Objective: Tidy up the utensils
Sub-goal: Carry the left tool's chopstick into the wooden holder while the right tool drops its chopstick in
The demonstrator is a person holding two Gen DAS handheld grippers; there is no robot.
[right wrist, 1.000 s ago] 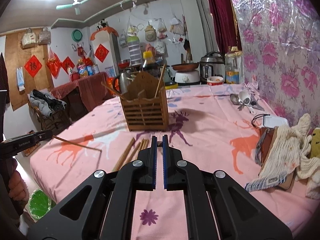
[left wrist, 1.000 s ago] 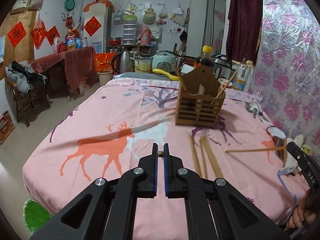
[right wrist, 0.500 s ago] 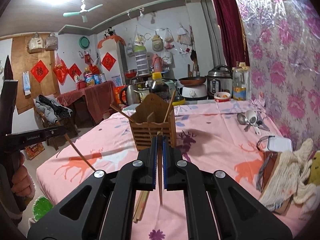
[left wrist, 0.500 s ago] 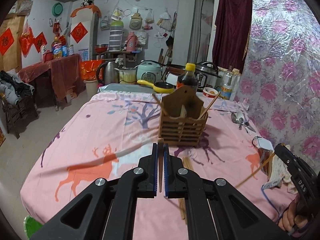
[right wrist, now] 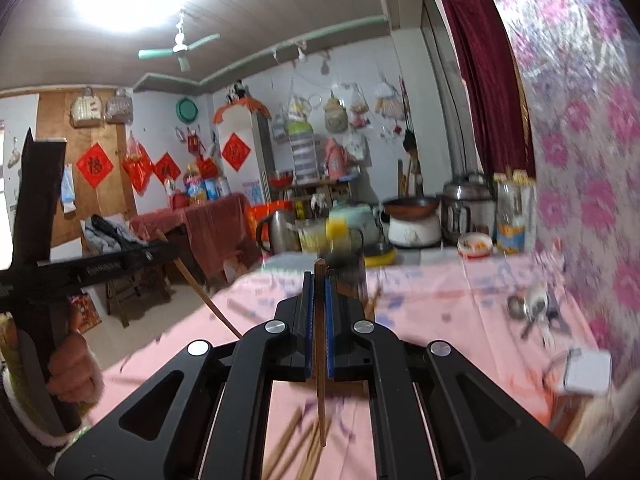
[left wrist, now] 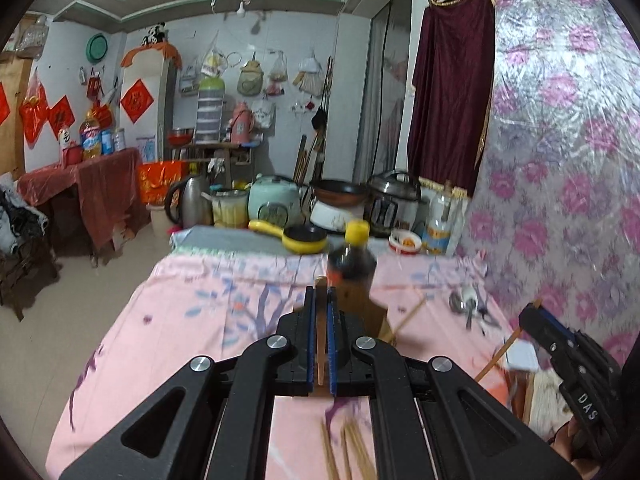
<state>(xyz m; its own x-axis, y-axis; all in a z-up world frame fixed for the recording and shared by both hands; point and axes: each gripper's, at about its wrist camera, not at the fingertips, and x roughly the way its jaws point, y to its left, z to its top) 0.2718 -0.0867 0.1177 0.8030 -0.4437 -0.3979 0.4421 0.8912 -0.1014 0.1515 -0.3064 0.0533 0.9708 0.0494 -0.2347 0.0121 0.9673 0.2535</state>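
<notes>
Left claw (left wrist: 320, 300) clenched on a thin wooden chopstick (left wrist: 320, 344); right claw (right wrist: 319, 284) likewise grasps a second wooden chopstick (right wrist: 320, 360). Just beyond, largely hidden and blurred, the slatted wooden utensil holder (left wrist: 374, 318) stands on the pink deer-print bench (left wrist: 192, 320), one stick (left wrist: 408, 316) leaning out. Loose chopsticks (left wrist: 352, 452) lie near.

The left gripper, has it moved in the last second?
Yes. The left gripper, shut on a chopstick, has risen: the loose chopsticks on the pink tablecloth now lie under it.
</notes>
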